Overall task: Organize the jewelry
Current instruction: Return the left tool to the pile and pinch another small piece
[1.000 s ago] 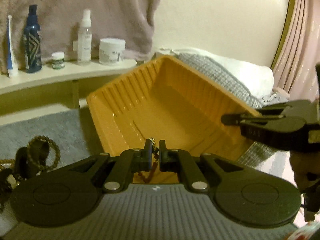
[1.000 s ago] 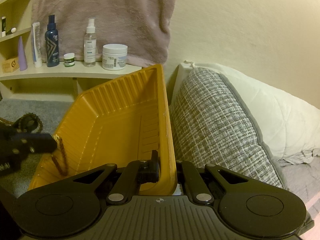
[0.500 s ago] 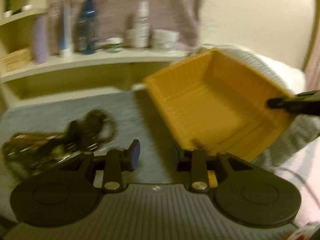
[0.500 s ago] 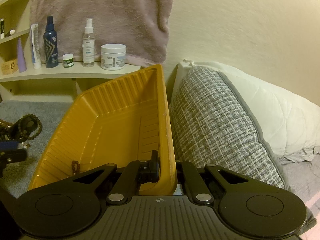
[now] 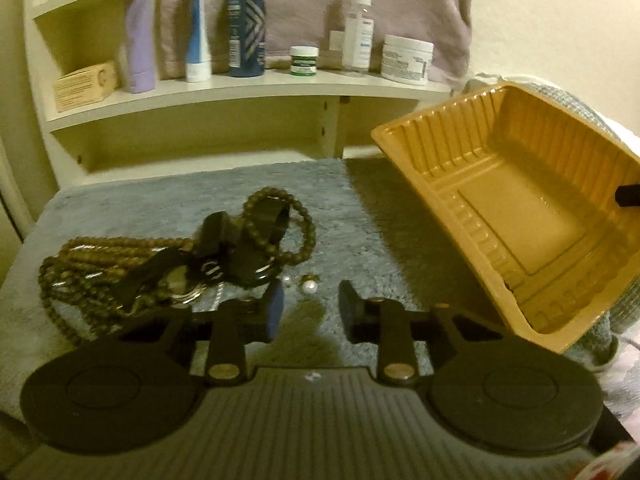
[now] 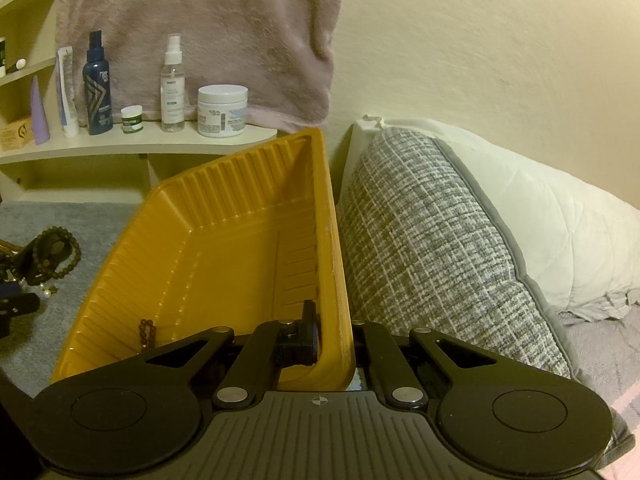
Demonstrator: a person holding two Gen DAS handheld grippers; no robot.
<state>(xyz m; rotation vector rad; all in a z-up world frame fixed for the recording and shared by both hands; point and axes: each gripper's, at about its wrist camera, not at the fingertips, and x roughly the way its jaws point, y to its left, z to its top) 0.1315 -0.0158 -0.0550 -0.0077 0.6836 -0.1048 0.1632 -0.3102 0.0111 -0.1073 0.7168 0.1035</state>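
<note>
Grey plush fabric (image 5: 192, 192) is covering the work surface, with a cream shelf (image 5: 240, 92) of bottles and jars running behind it and a mauve towel hanging above. A second ago the left gripper (image 5: 310, 310) was hovering over the orange plastic tray (image 5: 436, 208) with a small reddish bead strand pinched between its pads; now that strand (image 6: 146, 330) is lying inside the tray, low against the near left wall, and the gripper is facing the pile of loose jewelry instead. Its jaws are standing apart with nothing between them and are closing a little as it is arriving there. Just ahead of its tips a white pearl earring (image 5: 309, 287) is sitting on the fabric, and to the left of that the heap is waiting: brown bead necklaces (image 5: 96, 260), a beaded bracelet (image 5: 292, 220) and a dark strap with a metal ring (image 5: 188, 276), all tangled together.

The right gripper (image 6: 332, 344) is keeping its place, its jaws pressed tight on the tray's right wall and holding the tray tipped up off the fabric, its open side facing the pile, beside a grey woven cushion (image 6: 432, 248).

So one piece is judged delivered, and the next pick is beginning; the pearl looks the likeliest target, though it is small and could roll on the plush.
</note>
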